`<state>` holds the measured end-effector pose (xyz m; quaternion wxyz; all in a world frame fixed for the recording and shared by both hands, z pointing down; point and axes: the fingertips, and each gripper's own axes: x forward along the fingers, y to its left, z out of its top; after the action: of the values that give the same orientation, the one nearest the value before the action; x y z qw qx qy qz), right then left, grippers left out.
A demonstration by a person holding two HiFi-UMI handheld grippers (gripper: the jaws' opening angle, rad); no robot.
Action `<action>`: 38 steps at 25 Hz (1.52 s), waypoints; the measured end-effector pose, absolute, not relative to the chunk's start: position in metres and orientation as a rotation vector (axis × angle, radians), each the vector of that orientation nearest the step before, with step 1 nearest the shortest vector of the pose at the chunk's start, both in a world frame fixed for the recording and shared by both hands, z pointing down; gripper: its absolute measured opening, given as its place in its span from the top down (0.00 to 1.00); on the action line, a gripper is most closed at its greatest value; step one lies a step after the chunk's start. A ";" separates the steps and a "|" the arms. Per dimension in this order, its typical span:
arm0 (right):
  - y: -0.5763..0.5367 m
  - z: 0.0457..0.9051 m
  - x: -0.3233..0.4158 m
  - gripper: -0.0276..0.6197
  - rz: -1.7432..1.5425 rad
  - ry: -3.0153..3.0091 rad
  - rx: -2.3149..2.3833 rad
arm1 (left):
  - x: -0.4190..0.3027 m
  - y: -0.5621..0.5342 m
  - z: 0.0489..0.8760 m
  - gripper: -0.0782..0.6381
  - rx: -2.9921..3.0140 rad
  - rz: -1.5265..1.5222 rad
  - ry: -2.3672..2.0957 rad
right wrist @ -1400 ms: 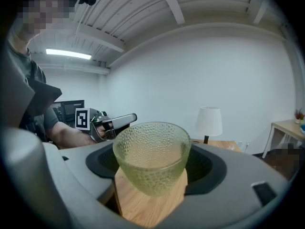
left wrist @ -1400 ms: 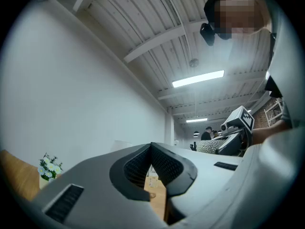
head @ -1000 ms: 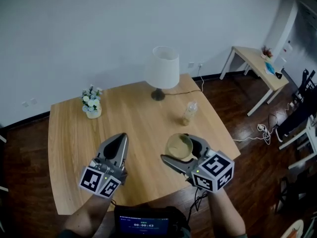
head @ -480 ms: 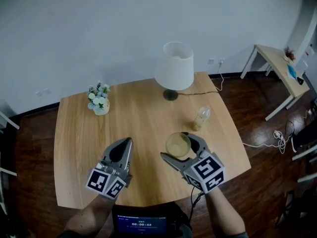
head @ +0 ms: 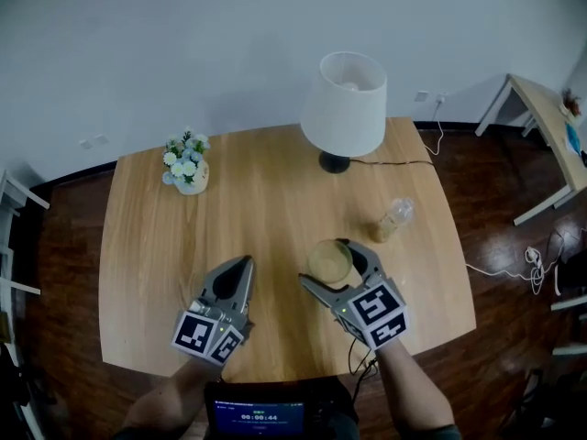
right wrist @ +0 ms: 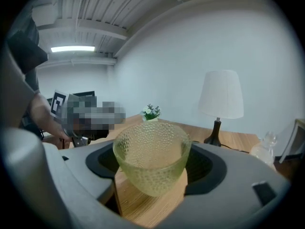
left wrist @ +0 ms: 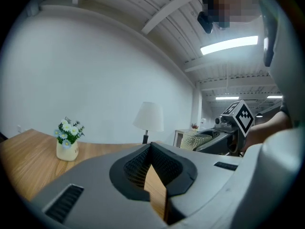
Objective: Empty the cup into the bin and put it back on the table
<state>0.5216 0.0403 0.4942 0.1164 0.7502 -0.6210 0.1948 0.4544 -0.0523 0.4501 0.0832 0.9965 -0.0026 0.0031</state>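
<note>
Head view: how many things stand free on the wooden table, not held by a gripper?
3. A lamp at the far edge, a flower pot far left, a bottle near the right edge. Its shade may hide something small. The glass cup is in the right gripper.

A pale wooden table with rounded corners [head: 266,214] carries a white-shaded lamp on a dark round base [head: 344,104] at its far right, a dark cord [head: 396,162] trailing rightward, a small cream pot of white and blue flowers [head: 188,169] at far left, and a clear plastic bottle [head: 392,220] near the right edge.
</note>
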 end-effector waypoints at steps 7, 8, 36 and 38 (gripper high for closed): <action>0.028 0.540 0.532 0.34 0.685 -1.854 2.131 | 0.469 -0.061 0.489 0.91 2.963 0.114 -0.069; 0.025 0.544 0.533 0.34 0.679 -1.861 2.129 | 0.471 -0.062 0.494 0.91 2.959 0.125 -0.074; -0.008 0.631 0.539 0.34 0.651 -1.900 2.098 | 0.489 -0.089 0.582 0.91 2.877 0.340 -0.140; -0.009 0.630 0.540 0.34 0.641 -1.911 2.104 | 0.489 -0.088 0.585 0.91 2.870 0.346 -0.138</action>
<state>0.5396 -0.0087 0.6303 0.1138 0.7175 -0.6515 0.2187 0.4893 -0.0879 0.5847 0.1236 0.9841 -0.0473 0.1186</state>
